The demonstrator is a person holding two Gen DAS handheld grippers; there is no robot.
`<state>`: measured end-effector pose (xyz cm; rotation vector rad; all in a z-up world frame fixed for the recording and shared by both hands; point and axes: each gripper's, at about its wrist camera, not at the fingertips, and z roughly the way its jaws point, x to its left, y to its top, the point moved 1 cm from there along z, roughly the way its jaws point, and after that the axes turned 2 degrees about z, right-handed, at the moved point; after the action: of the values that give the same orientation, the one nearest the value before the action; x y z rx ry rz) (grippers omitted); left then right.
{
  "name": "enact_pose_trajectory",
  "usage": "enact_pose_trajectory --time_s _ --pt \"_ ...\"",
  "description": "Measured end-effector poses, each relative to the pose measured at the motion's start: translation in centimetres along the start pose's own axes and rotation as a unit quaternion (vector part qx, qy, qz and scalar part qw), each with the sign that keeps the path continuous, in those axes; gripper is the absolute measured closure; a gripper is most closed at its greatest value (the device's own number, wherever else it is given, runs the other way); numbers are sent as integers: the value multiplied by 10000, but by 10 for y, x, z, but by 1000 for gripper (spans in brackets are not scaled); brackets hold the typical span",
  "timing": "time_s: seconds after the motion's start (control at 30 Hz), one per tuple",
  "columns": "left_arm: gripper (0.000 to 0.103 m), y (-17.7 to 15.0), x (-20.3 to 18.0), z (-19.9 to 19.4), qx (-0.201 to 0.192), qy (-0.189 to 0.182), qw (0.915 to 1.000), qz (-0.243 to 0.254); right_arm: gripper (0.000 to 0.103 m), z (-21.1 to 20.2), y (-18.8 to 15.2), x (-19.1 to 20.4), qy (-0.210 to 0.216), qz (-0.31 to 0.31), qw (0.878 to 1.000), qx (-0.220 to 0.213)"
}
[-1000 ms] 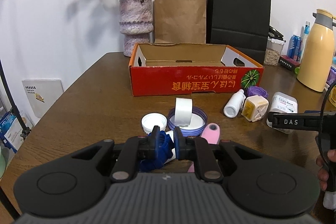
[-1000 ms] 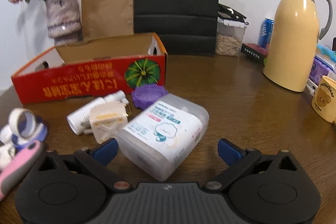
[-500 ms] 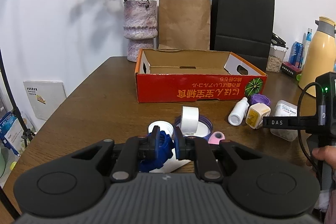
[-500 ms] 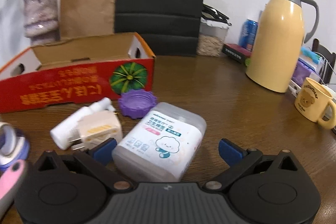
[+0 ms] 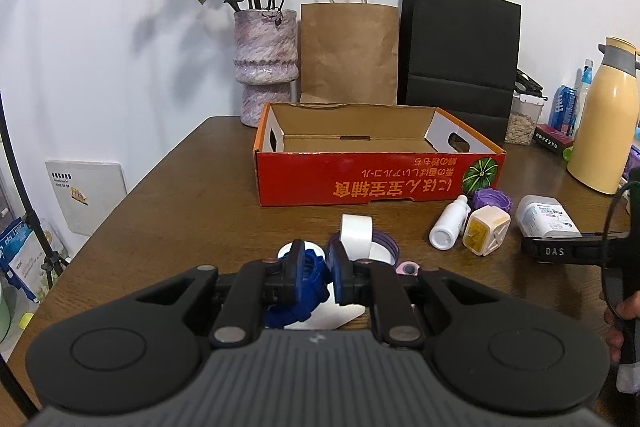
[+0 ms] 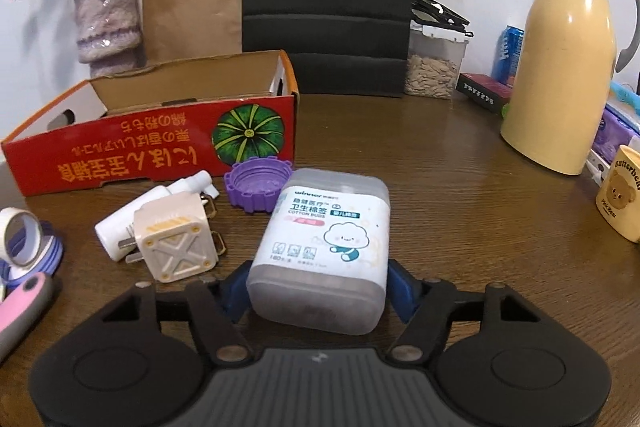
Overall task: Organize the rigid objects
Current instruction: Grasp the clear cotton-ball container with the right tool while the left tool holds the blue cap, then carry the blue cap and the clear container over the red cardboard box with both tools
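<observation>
- The left hand-held gripper [image 5: 315, 269] holds a blue toy [image 5: 306, 285] tight, above the surface [image 5: 168, 227].
- The right hand-held gripper [image 6: 318, 287] hugs the cotton bud box [image 6: 324, 247], which sits on the surface.
- Next, I think, both go into the red box [image 5: 376, 179].

Cotton-bud box [image 6: 325, 227]: we read "winner", "COTTON BUDS" and Chinese characters "卫生棉签" on its label; smaller print is too fine for us.
Red carton [image 6: 152, 147]: we see orange Japanese lettering along its front, upside down, beside a green pumpkin picture.
Yellow cup [image 6: 621, 195]: we read "Butterbear".
Black bar of right gripper [image 5: 560, 251]: we read "DAS".
</observation>
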<state>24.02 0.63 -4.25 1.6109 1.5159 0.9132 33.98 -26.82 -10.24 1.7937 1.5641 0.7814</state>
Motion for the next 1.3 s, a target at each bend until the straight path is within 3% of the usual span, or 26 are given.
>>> enact_pose_trajectory --time_s 0.43,1.3 --pt "89 17 -10 3 -123 21 9999 59 39 -22 10 -8 269 104 9984 -490" --pt "89 83 -18 36 -529 -26 9986 40 39 -50 65 29 749 -173 9870 -1411"
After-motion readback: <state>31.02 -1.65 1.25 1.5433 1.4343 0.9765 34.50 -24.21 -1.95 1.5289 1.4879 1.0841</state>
